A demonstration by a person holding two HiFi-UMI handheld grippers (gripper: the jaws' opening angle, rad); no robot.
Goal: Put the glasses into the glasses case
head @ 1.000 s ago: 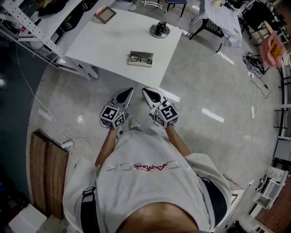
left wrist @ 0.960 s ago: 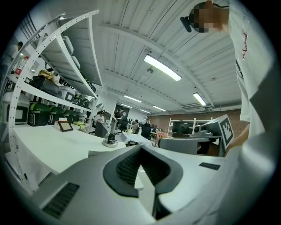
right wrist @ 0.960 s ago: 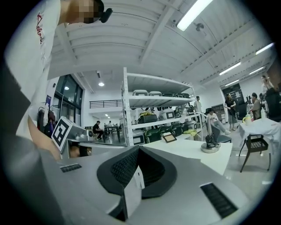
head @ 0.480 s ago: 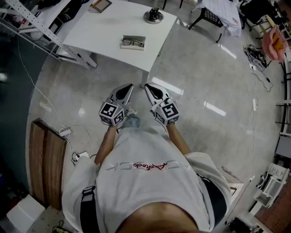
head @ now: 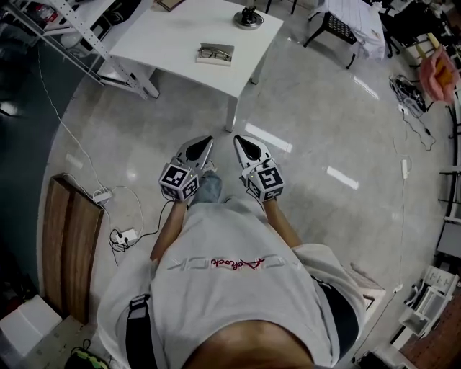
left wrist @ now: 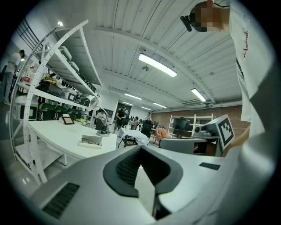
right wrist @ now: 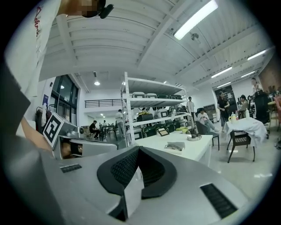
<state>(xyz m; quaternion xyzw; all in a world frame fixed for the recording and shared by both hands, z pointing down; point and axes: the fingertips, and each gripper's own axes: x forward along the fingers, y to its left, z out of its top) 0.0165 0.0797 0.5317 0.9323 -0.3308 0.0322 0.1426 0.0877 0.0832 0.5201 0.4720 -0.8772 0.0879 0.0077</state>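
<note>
"How are the jaws?"

"Both closed on nothing. The left gripper (head: 204,143) and right gripper (head: 240,140) are side by side, close to the person."

"And the glasses?"

"The glasses (head: 215,52) lie on the case (head: 207,60) on the far table (head: 166,39), well apart from both grippers."

"What's the risk?"

"Arriving with closed jaws could shove the case, I'd say, and a hard pinch could bend the frame."

"Count?"

"Two grippers, one pair of glasses, one case, one table."

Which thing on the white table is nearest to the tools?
The case with the glasses. It lies near the table's front edge; the round stand and the frame sit farther back.
</note>
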